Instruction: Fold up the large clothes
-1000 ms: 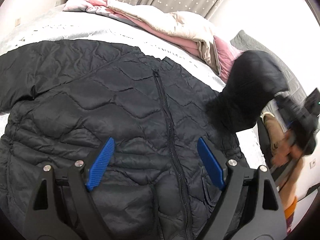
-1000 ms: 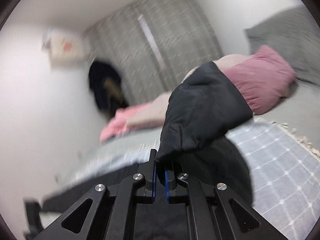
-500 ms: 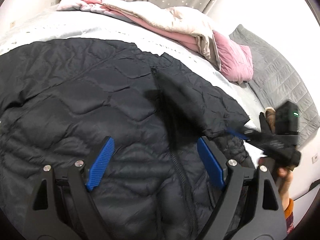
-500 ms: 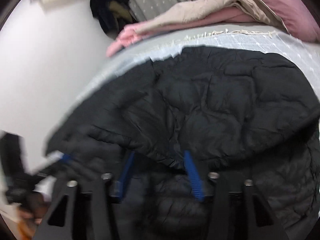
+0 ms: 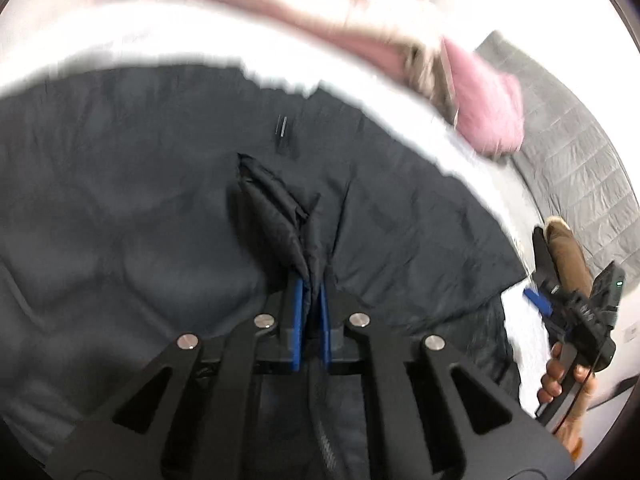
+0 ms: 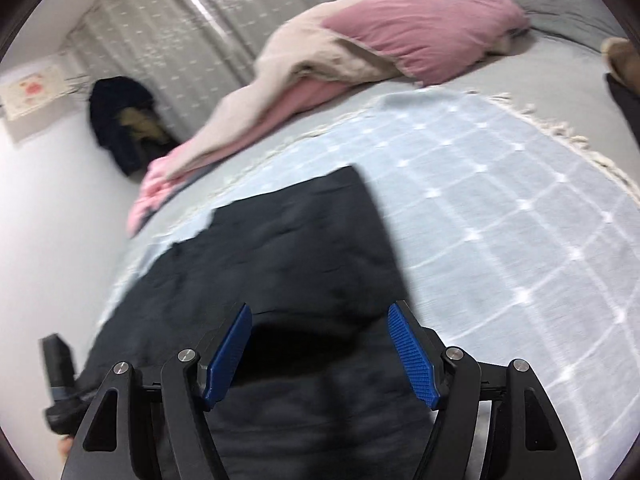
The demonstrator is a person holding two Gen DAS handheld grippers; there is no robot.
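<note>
Jacket [image 5: 120, 208] fold clenched in left hand-held gripper [image 5: 310, 284]; right hand-held gripper [image 6: 320, 332] released, pink pillow [image 6: 424, 20] beyond.

Nothing here can be read. The wall poster [image 6: 34, 92] at far left, beside the curtain [image 6: 208, 20], carries pinkish-red marks too blurred to make out as words. The black jacket [image 6: 280, 248] bears no legible label or brand.

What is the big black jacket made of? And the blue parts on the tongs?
The black jacket looks like thin, slightly shiny synthetic cloth with puffy filling: it bunches softly where the left tongs pinch it. The blue pads on the open right tongs look like ribbed rubber or plastic, matte; which one is unclear.
</note>
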